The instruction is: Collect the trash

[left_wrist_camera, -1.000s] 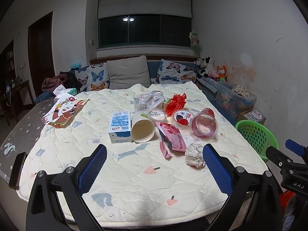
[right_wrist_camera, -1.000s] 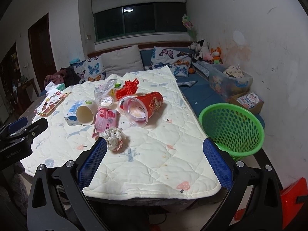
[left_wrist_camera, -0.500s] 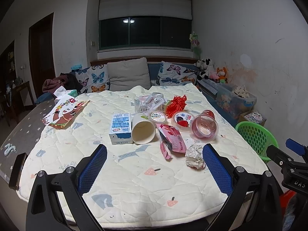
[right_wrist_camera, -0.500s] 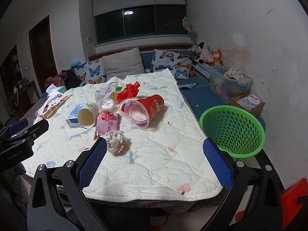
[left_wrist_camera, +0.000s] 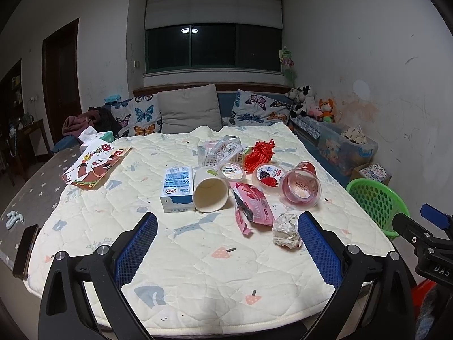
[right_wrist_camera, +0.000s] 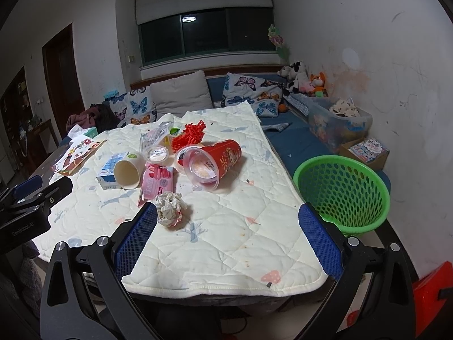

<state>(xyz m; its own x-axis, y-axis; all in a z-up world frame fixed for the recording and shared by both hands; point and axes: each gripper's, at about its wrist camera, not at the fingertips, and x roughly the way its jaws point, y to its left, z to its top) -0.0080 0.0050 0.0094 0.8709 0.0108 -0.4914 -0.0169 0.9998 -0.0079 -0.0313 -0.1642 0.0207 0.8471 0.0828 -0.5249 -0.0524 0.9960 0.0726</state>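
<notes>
Trash lies on a quilted table cover (left_wrist_camera: 198, 255): a crumpled paper ball (left_wrist_camera: 286, 231) (right_wrist_camera: 170, 208), a pink wrapper (left_wrist_camera: 252, 202) (right_wrist_camera: 157, 182), a tipped paper cup (left_wrist_camera: 210, 189) (right_wrist_camera: 127, 170), a milk carton (left_wrist_camera: 177, 188), a tipped red cup with a clear lid (left_wrist_camera: 300, 188) (right_wrist_camera: 211, 163), two sealed tubs, a clear bag and red plastic bits (left_wrist_camera: 259, 153). A green basket (right_wrist_camera: 341, 191) (left_wrist_camera: 373, 201) stands right of the table. My left gripper (left_wrist_camera: 226, 243) and right gripper (right_wrist_camera: 226, 233) are open and empty above the near edge.
A picture book (left_wrist_camera: 96, 165) lies at the table's left, a phone (left_wrist_camera: 25, 250) on the grey mat. Behind is a sofa with cushions (left_wrist_camera: 188, 110). Toy bins (right_wrist_camera: 338, 121) and a box line the right wall. A red object (right_wrist_camera: 430, 286) sits on the floor.
Both grippers have lifted and tilted a little, so the table sits lower in each view. Nothing on the table has moved. Both stay open.
</notes>
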